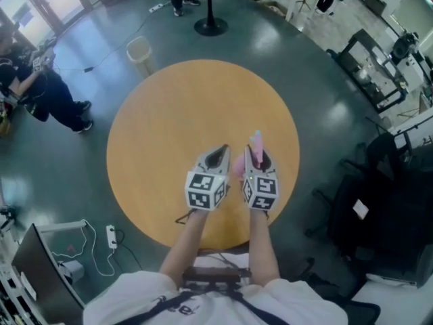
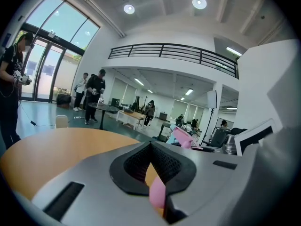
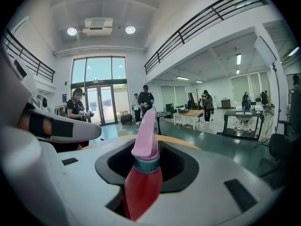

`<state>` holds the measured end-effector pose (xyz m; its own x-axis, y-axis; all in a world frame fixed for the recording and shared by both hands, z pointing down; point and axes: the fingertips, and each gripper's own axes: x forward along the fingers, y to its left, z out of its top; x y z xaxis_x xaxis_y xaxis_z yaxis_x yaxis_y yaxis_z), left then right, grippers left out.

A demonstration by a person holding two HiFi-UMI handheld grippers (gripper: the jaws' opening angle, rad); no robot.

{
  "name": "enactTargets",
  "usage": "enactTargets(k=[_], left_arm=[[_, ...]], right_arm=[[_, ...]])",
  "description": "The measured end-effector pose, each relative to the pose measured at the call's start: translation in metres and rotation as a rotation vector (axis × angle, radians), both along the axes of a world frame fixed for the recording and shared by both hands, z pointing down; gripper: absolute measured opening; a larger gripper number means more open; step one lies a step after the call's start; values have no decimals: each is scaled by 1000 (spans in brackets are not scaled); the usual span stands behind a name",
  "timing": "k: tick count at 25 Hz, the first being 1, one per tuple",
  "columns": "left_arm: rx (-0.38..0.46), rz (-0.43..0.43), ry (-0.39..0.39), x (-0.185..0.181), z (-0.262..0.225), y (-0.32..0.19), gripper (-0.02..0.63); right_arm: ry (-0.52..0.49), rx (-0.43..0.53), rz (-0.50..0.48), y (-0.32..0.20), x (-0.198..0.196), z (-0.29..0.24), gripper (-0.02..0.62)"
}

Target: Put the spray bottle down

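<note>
My right gripper is shut on the spray bottle. The bottle has a red body, a teal collar and a pink spray head, which sticks up and forward out of the jaws. It hangs over the near right part of the round orange table. Close on its left, my left gripper is shut on a thin pink piece, perhaps cloth; most of it is hidden. In the left gripper view the bottle's pink spray head shows to the right.
A pale bin stands on the floor beyond the table. A seated person is at the far left. Black chairs crowd the right side. A power strip lies on the floor at the near left.
</note>
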<state>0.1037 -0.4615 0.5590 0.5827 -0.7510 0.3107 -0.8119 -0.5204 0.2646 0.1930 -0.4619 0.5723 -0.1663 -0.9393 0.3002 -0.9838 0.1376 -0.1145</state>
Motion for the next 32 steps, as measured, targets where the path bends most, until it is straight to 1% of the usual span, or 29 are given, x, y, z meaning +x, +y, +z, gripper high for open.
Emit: enactTargets(k=[3, 9, 14, 21, 27, 32], left_arm=[[-14, -5, -5, 7, 3, -7, 12], [-27, -6, -12, 20, 7, -28, 12], [-54, -22, -18, 23, 21, -46, 12], [-108, -52, -35, 26, 48, -64, 12], [-157, -77, -52, 18, 72, -72, 12], [-192, -83, -63, 19, 91, -73, 12]], right_arm=[[1, -6, -2, -12, 10, 5, 161], [2, 0, -18, -53, 20, 9, 160], [16, 16, -44, -91, 21, 12, 161], [31, 5, -72, -136, 24, 39, 161], [71, 54, -97, -169, 21, 53, 161], [102, 71, -112, -185, 20, 64, 163]])
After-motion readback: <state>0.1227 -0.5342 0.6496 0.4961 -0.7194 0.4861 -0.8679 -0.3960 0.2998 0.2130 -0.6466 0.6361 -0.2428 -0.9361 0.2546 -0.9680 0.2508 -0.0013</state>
